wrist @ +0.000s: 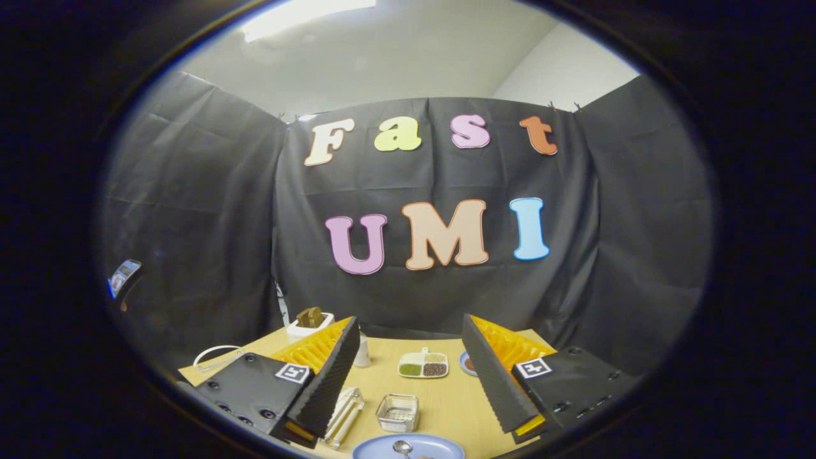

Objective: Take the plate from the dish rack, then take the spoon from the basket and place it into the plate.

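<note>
Fingers of the tool [408,389] stand wide apart with nothing between them, raised above the table [440,398] and looking out toward the booth wall. Below and between them lies the blue plate [408,448], flat on the table, with the spoon [403,447] resting in it, bowl up; so the placing looks done or nearly so. The spoon seems metal: light, stiff and slick, best pinched across its handle, though that handle is cut off and its length and heading cannot be told. The plate reads as a hard, smooth thing, probably light; its near half is hidden, and a grip would have to be on the rim. Just beyond the plate sits a small wire basket [398,412], apparently empty, and beside it, by the left finger, a clear ridged holder [343,415] that may be the dish rack; it is hard to be sure. Farther on are a white divided dish [423,364] of grains, a small dish [468,364] half behind the right finger, a white cup [362,350], and a white box [307,325] with something brown in it.
</note>
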A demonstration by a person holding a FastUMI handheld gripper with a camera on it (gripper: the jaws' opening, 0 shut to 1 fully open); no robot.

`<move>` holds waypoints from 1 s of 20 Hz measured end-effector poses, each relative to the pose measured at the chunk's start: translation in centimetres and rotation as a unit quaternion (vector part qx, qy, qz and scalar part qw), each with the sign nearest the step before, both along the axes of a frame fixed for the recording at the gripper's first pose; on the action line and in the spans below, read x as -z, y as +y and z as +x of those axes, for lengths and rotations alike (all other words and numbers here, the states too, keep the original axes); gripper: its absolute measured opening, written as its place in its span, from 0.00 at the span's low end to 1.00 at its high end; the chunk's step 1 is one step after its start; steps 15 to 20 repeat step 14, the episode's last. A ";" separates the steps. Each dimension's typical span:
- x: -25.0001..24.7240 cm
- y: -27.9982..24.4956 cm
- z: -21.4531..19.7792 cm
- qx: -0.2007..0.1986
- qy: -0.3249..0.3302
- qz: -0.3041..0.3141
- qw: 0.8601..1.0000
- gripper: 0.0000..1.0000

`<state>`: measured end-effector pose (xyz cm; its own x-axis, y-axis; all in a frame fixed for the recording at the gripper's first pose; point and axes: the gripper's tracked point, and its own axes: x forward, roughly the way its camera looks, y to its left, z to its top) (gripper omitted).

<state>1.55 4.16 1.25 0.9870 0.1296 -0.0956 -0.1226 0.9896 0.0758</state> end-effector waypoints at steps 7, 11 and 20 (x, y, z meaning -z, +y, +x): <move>0.3 -0.1 0.2 0.004 0.009 0.012 1.000 1.00; 0.4 -0.3 0.0 0.006 0.010 0.011 1.000 1.00; 0.6 -0.3 -0.1 0.006 0.012 0.012 1.000 1.00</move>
